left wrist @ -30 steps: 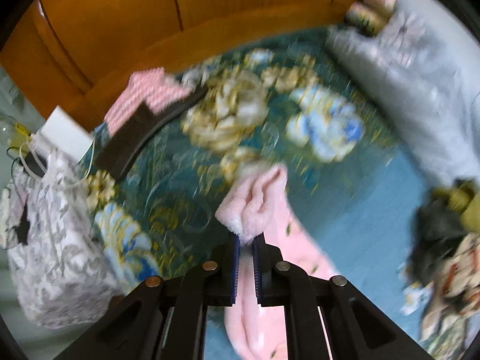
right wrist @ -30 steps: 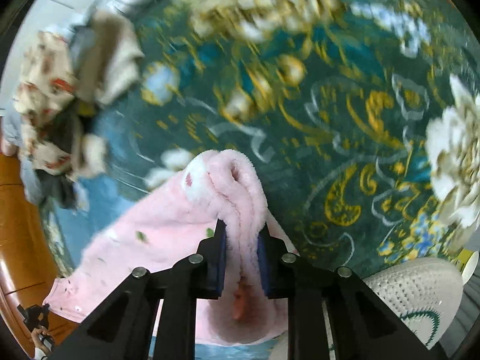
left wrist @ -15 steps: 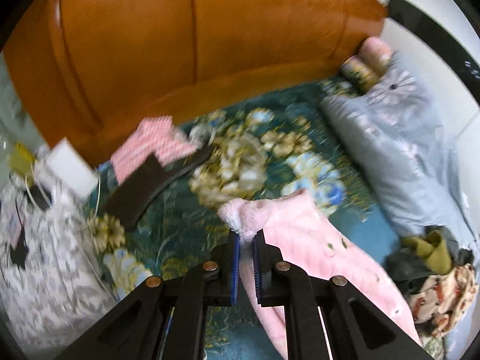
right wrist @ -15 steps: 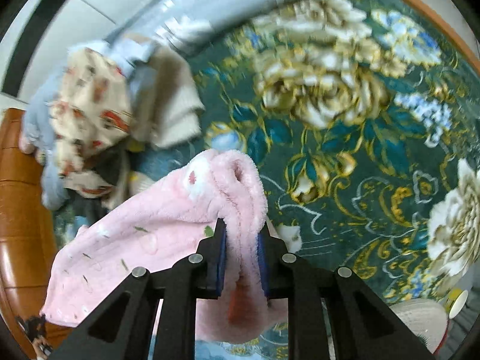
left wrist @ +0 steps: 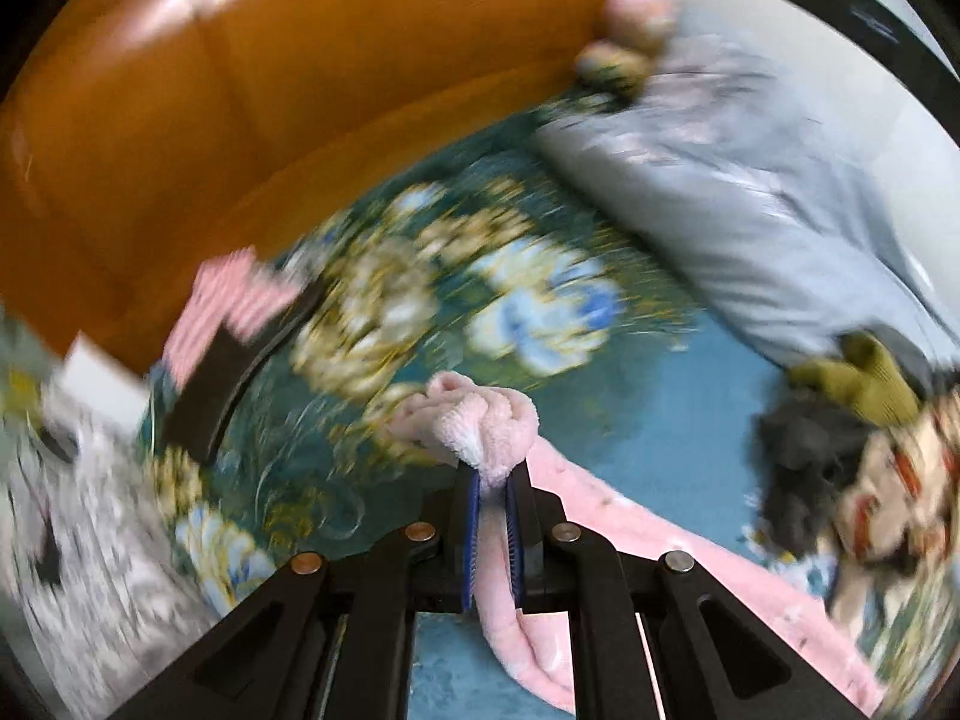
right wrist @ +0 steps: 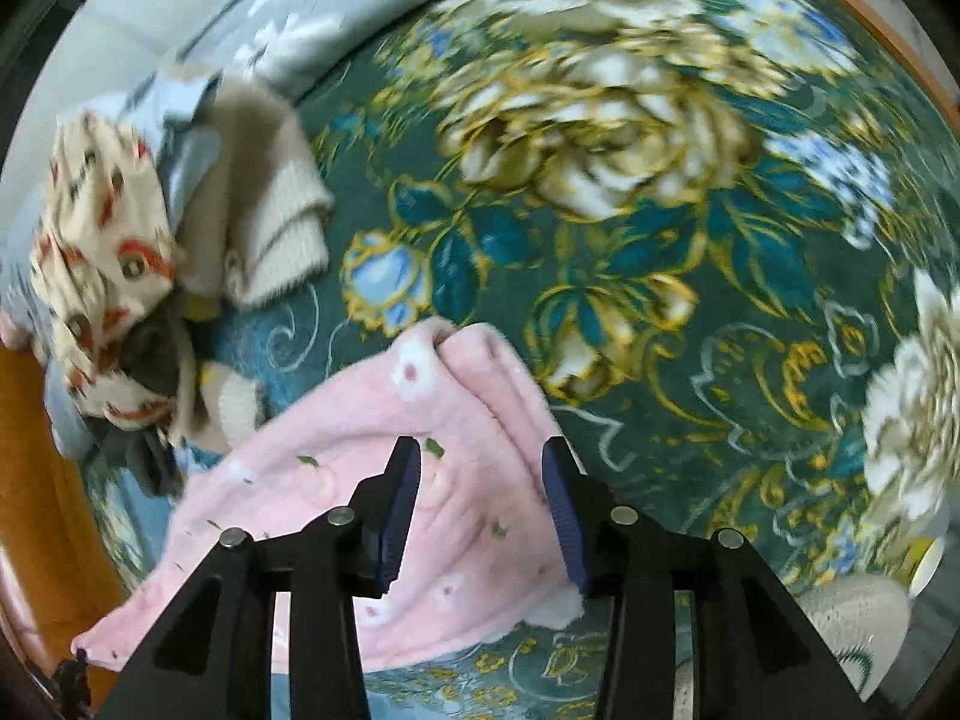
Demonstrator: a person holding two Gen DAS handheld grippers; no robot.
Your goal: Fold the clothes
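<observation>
Pink fleece garment (right wrist: 384, 480) now lies dropped from the right gripper (right wrist: 480, 498), whose jaws have sprung wide; the left gripper (left wrist: 493, 516) still pinches its bunched corner.

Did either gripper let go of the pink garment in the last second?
Yes. The right gripper opened and released the pink garment, which now lies flat on the floral bedspread. The left gripper stayed shut on its bunched corner.
</observation>
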